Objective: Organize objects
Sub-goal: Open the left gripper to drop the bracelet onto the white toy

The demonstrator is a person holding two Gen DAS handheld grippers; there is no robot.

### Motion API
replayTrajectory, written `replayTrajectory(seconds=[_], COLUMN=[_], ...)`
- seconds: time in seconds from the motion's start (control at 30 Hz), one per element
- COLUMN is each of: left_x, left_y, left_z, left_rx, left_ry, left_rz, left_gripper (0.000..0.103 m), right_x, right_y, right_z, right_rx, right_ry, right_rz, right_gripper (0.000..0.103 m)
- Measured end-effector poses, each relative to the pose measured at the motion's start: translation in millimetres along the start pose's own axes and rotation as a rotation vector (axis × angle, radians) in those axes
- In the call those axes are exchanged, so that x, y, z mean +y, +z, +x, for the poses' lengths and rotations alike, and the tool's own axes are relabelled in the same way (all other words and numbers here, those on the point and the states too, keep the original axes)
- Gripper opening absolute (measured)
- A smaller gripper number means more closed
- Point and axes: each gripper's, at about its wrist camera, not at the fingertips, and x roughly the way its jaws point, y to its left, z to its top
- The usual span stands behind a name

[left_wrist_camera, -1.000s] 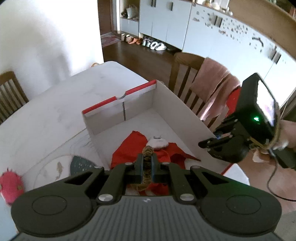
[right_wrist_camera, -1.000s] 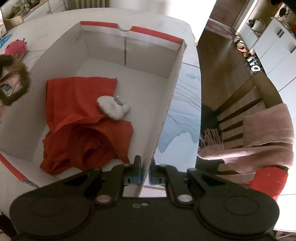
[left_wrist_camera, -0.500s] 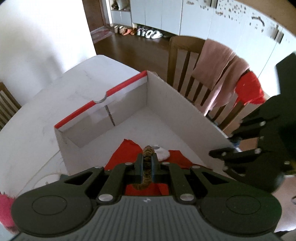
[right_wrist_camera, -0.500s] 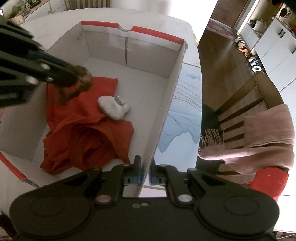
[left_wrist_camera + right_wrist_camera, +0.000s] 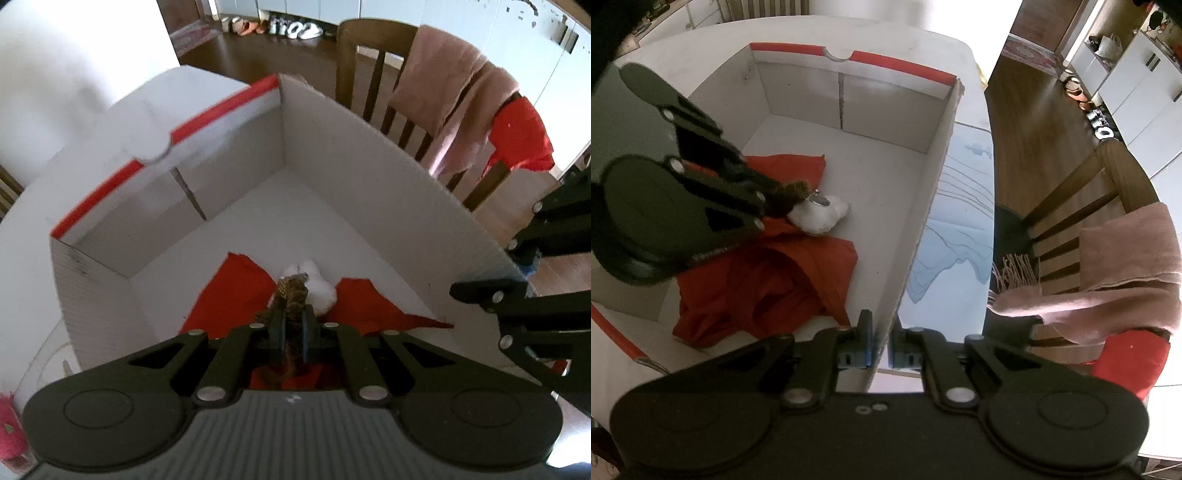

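White cardboard box (image 5: pixel 369 177) holds crumpled red cloth (image 5: pixel 768 280), fluffy white purse (image 5: pixel 820 218).

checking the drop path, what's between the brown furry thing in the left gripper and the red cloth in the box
In the right wrist view, a white pouch lies just beyond the brown furry thing's tip, resting on the red cloth.

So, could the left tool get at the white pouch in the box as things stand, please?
Probably not yet: the left tool hangs right beside the white pouch with nothing between, but it is shut on a brown furry item.
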Motion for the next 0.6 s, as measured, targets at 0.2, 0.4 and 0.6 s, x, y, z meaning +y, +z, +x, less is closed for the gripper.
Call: replayTrajectory(seconds=[0.2,0.4,0.6], left_x=[0,5,11], left_y=[-6,-11,-16], left_z=[12,8,-3], left_rx=[0.037,0.016,0.003], left_ry=[-0.020,-0.016,-0.008], left_rz=[-0.008,-0.025,-0.048], left_gripper=[0.007,0.007,0.010], right_x=[0,0,1], right_y=[0,0,0], right_z=[0,1,1], right_rx=[0.000,0.001,0.002], right_ry=[0.002,-0.002,-0.006], right_rz=[0.005,0.001,0.001], right_gripper=[0.006,0.006,0.006])
